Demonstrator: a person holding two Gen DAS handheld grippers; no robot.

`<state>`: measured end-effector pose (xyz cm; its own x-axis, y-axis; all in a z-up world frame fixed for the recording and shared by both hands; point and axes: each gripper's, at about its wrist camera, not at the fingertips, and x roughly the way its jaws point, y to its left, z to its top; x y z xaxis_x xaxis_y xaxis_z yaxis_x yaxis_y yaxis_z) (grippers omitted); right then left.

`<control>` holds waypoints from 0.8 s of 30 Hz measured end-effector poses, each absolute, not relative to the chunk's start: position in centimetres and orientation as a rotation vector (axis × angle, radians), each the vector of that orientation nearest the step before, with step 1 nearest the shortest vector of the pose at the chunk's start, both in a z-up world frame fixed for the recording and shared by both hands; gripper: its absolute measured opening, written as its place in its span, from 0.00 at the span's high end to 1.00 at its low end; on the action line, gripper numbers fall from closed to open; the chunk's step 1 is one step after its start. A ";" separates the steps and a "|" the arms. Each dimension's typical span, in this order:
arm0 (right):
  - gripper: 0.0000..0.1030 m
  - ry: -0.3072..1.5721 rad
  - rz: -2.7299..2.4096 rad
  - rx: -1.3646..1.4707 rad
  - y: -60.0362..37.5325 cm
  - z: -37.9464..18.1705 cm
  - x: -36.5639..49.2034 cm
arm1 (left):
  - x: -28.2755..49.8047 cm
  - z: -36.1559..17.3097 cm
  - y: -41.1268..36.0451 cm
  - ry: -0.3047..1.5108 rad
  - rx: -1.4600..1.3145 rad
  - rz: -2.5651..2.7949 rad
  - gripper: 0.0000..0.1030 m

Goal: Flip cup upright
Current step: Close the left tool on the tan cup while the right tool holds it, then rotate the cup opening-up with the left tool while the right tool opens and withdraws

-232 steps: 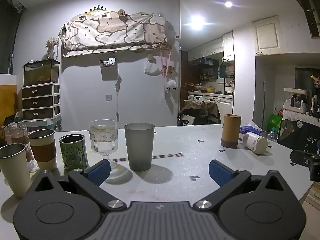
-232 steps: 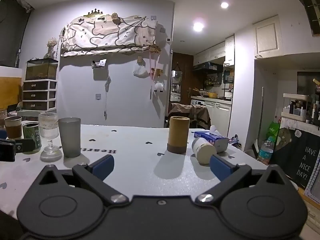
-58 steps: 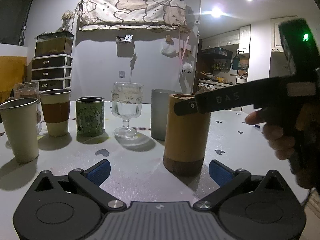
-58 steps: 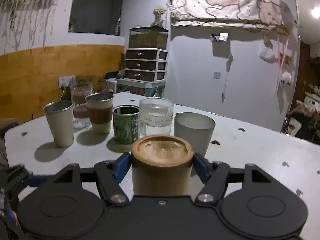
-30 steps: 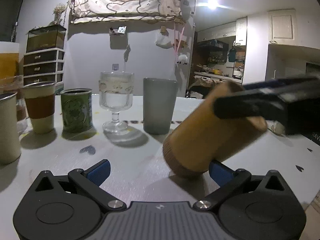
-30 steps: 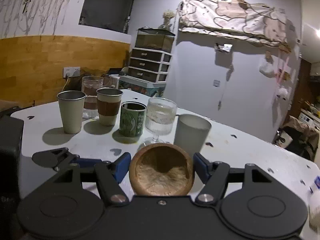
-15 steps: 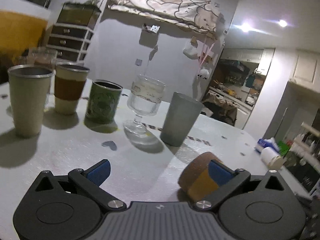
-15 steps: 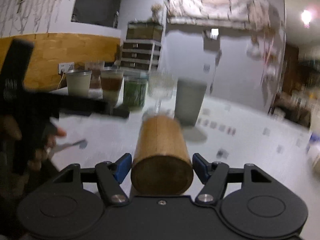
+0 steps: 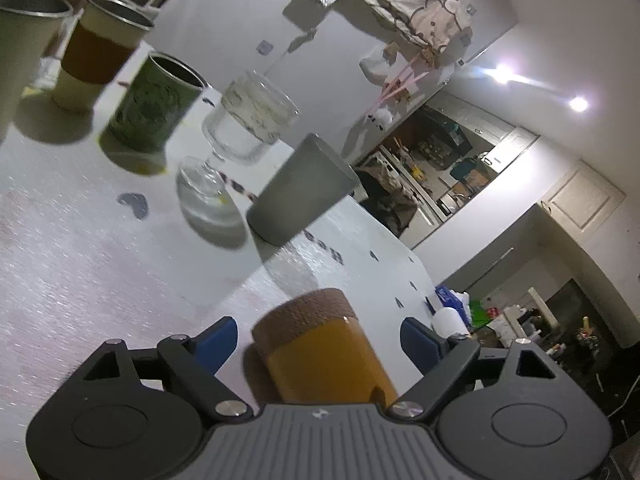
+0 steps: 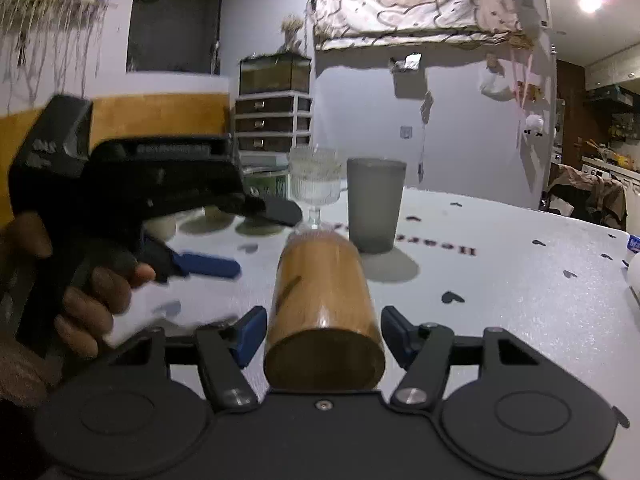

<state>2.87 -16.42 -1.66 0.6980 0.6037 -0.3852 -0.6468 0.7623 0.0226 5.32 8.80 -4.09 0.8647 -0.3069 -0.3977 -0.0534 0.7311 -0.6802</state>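
Note:
The bamboo-brown cup (image 10: 322, 304) lies on its side between the blue pads of my right gripper (image 10: 323, 334), its flat end toward the camera. The pads stand a little off its sides, so the grip is loosened. In the left wrist view the same cup (image 9: 320, 344) sits between the open jaws of my left gripper (image 9: 320, 340), dark cork-like end pointing away, the pads well clear of it. The left gripper also shows in the right wrist view (image 10: 208, 266), held by a hand at the left, tilted and blurred.
On the white table (image 9: 80, 272) stand a grey tumbler (image 9: 300, 196), a stemmed glass (image 9: 236, 140), a green mug (image 9: 156, 100), a brown-sleeved cup (image 9: 96, 60) and a steel cup (image 9: 20, 40). A white jar (image 9: 450, 318) lies far right near the edge.
The cup has gone from upside down to lying on its side. My left gripper has rolled, tilting its view, and moved in around the cup. My right gripper's pads have eased off it.

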 end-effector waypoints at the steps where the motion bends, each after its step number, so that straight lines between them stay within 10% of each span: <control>1: 0.38 0.376 0.697 -0.101 -16.5 -1.5 2.9 | 5.6 -4.2 8.7 0.529 -0.757 -0.152 0.15; 24: 0.44 0.343 0.700 -0.007 -18.5 -2.8 2.0 | 9.9 -6.8 6.5 0.650 -0.926 -0.235 0.16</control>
<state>1.97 -18.54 -2.79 0.7114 0.6299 -0.3119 -0.6320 0.7674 0.1082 9.87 6.55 -6.81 0.7865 -0.4548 -0.4179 -0.0831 0.5925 -0.8013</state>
